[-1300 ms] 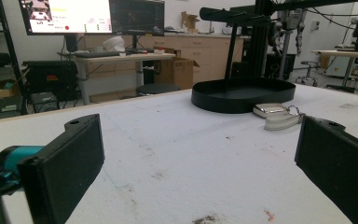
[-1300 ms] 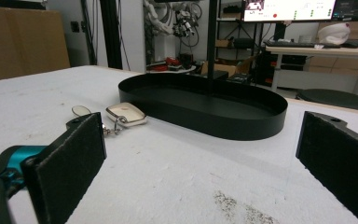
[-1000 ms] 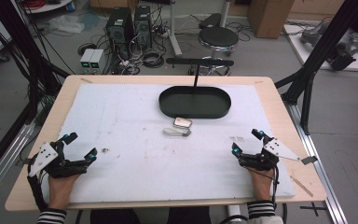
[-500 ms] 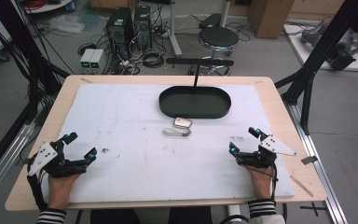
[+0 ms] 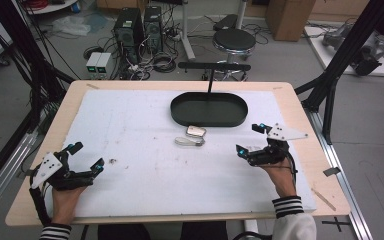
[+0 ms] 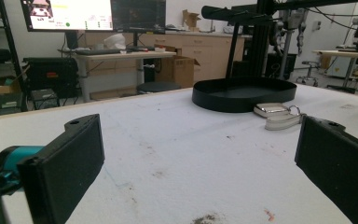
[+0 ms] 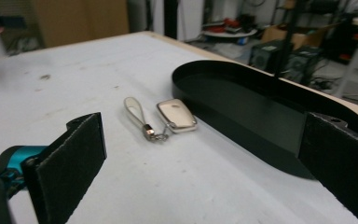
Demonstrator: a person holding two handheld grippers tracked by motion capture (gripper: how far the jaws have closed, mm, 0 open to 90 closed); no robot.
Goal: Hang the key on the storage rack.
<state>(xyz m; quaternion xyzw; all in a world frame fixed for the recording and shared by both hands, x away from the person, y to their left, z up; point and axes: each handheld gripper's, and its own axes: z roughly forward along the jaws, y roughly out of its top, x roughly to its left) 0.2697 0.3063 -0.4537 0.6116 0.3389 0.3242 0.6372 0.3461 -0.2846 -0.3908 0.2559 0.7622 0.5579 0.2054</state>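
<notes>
Since the earlier pic our right claw [image 5: 250, 138] has slid toward 11 o'clock, nearer the key fob [image 5: 196, 131]; left claw [image 5: 85, 156] unchanged. Both claws wide, holding nothing. Fob w/ strap [image 5: 188, 142] lies on the desk [image 5: 130, 125] at 6 o'clock of the black tray [image 5: 209, 117], just beside it.

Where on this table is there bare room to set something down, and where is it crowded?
Free: the white mat left of the black tray, and the stretch between the left tongs and right tongs. Crowded: beside the tray's near wall, where the key fob and its strap lie.
</notes>
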